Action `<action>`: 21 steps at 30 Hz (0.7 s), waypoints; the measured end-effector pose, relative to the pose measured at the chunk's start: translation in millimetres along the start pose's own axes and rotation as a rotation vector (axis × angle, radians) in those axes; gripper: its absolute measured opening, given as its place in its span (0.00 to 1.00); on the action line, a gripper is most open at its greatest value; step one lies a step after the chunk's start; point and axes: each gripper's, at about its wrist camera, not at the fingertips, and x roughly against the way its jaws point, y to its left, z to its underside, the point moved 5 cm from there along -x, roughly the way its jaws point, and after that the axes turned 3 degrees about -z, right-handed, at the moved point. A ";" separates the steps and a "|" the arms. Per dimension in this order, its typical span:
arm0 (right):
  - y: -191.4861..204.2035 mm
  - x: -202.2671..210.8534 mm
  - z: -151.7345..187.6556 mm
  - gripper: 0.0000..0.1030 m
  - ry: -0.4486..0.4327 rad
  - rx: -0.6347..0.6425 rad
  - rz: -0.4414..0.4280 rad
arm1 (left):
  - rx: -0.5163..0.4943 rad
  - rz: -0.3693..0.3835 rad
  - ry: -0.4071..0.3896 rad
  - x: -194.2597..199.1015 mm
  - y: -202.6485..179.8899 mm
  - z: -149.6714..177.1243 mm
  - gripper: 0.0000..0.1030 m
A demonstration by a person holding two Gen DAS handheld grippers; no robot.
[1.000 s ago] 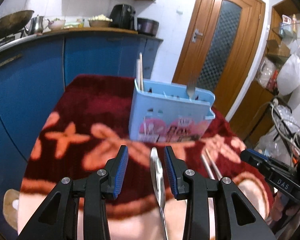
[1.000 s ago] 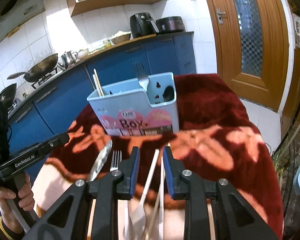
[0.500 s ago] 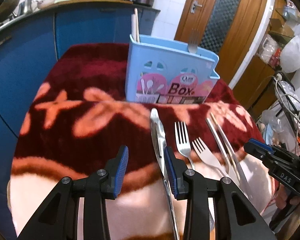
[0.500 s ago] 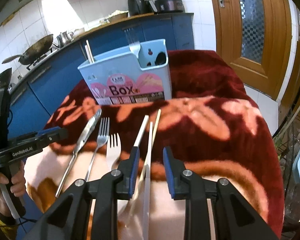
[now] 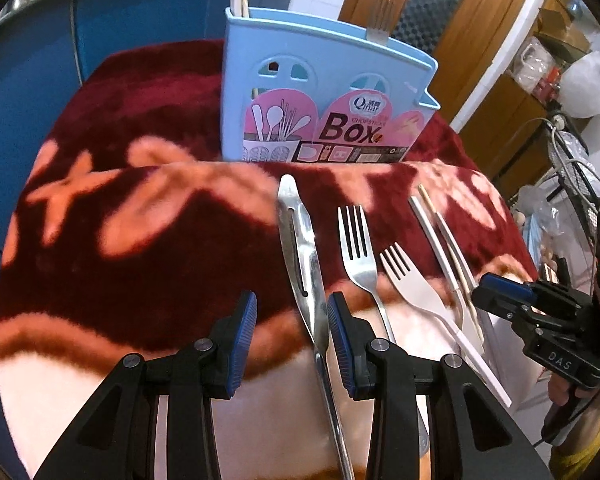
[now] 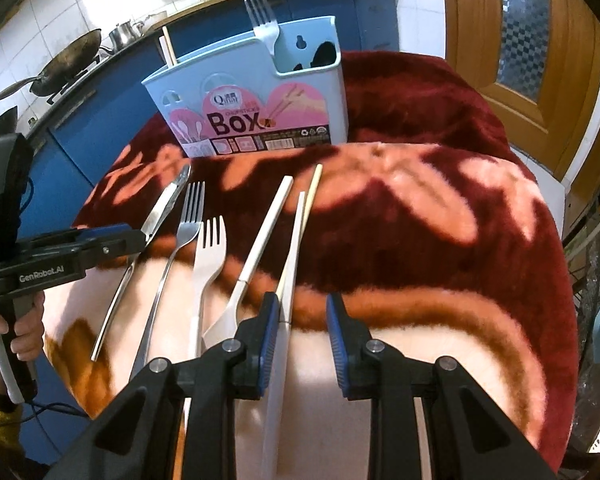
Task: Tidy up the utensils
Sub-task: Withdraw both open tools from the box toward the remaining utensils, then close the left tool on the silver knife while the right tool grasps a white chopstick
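the left gripper has its jaws apart over the shiny steel knife, gripping nothing. the right gripper is open too, above the white chopsticks lying before the light blue plastic utensil box.

Big word on label: "Box", in dark letters on the pink paper label across the front of the light blue plastic utensil holder, at the far side of the table.
Logo above it: a white badge beginning with "Q"; the rest is too small to read.
Small print under "Box": unreadable.
Left gripper body: "GenRobot.AI" in white.
Right gripper body: "DAS" in pale letters.
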 end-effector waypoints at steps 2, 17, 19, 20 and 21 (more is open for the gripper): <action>-0.7 -1.0 -1.4 0.27 0.017 -0.002 -0.005 | -0.010 -0.002 0.013 -3.1 -1.6 -0.1 0.37; -1.4 -14.2 -12.7 0.14 0.193 0.002 -0.018 | -0.050 0.067 0.123 -17.3 -6.2 -14.5 0.16; -2.2 -17.6 -15.6 0.12 0.212 -0.003 -0.015 | -0.055 0.066 0.125 -18.6 -7.2 -15.4 0.16; -2.9 -19.3 -17.2 0.12 0.220 -0.008 -0.015 | -0.060 0.066 0.127 -19.1 -7.4 -15.7 0.16; -3.4 -20.3 -18.9 0.12 0.226 -0.010 -0.017 | -0.062 0.068 0.131 -19.6 -7.1 -16.1 0.16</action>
